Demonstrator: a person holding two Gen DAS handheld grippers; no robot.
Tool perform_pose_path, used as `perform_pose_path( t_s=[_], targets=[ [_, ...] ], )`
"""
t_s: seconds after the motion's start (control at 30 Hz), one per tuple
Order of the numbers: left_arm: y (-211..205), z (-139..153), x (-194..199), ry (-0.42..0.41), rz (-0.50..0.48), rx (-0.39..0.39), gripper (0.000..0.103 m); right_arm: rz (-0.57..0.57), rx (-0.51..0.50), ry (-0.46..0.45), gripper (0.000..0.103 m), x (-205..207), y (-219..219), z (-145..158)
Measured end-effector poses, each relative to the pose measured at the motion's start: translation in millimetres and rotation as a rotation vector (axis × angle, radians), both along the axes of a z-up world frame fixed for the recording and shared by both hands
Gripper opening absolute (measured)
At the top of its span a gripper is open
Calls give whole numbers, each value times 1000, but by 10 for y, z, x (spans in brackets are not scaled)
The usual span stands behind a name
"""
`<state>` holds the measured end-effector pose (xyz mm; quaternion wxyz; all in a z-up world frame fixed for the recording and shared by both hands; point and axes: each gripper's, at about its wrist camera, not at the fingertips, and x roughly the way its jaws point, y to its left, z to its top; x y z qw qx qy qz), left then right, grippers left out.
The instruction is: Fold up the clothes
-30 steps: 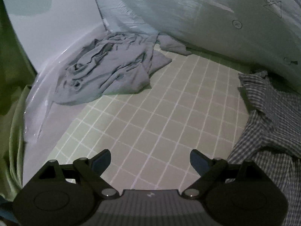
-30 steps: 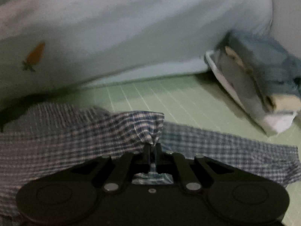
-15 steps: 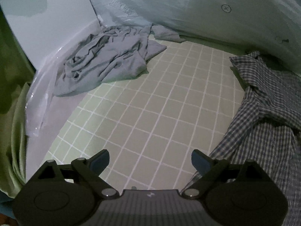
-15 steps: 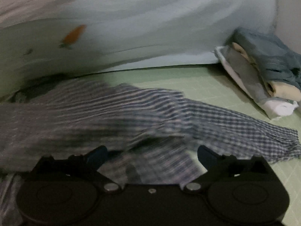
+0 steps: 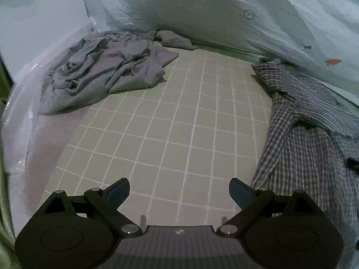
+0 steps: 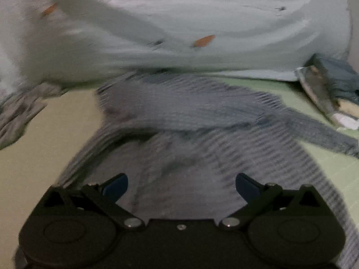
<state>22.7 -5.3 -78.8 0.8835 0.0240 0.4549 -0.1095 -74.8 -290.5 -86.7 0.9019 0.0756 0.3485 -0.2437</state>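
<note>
A blue-and-white checked shirt [image 5: 303, 134] lies rumpled on the right side of the green grid mat [image 5: 179, 123]. In the right wrist view the same checked shirt [image 6: 190, 121] spreads out, blurred, directly below and ahead of my right gripper [image 6: 181, 182], which is open and holds nothing. My left gripper [image 5: 179, 189] hovers open over bare mat, with the shirt's edge just beside its right finger. A crumpled grey garment [image 5: 105, 69] lies at the mat's far left; its edge shows in the right wrist view as a grey garment [image 6: 20, 112].
A pale blue sheet with small orange prints [image 6: 190, 22] rises behind the mat like a wall. A stack of folded clothes [image 6: 332, 96] sits at the far right. Clear plastic [image 5: 24, 103] and a green cloth [image 5: 4, 201] border the mat's left side.
My right gripper let go of the checked shirt and opened; the shirt dropped onto the mat. That view has swung left. The left gripper stayed open and shifted slightly.
</note>
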Motion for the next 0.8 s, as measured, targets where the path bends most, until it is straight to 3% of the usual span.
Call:
perform_pose_path(
  t_s=[0.17, 0.33, 0.43, 0.57, 0.73, 0.8],
  targets=[
    [358, 20, 36, -9, -90, -26, 95, 12, 44, 36, 103, 55, 842, -107],
    [698, -24, 18, 15, -144, -20, 96, 105, 41, 92, 102, 240, 1518, -284],
    [899, -48, -31, 16, -161, -7, 96, 121, 34, 107, 94, 314, 1767, -375],
    [1145, -73, -64, 16, -156, 13, 96, 97, 44, 145, 67, 369, 1888, -520],
    [1324, -39, -35, 13, -107, 0, 96, 126, 85, 121, 33, 340, 1881, -523],
    [1305, -30, -21, 14, -106, -8, 96, 157, 88, 113, 6, 328, 1863, -492]
  ],
)
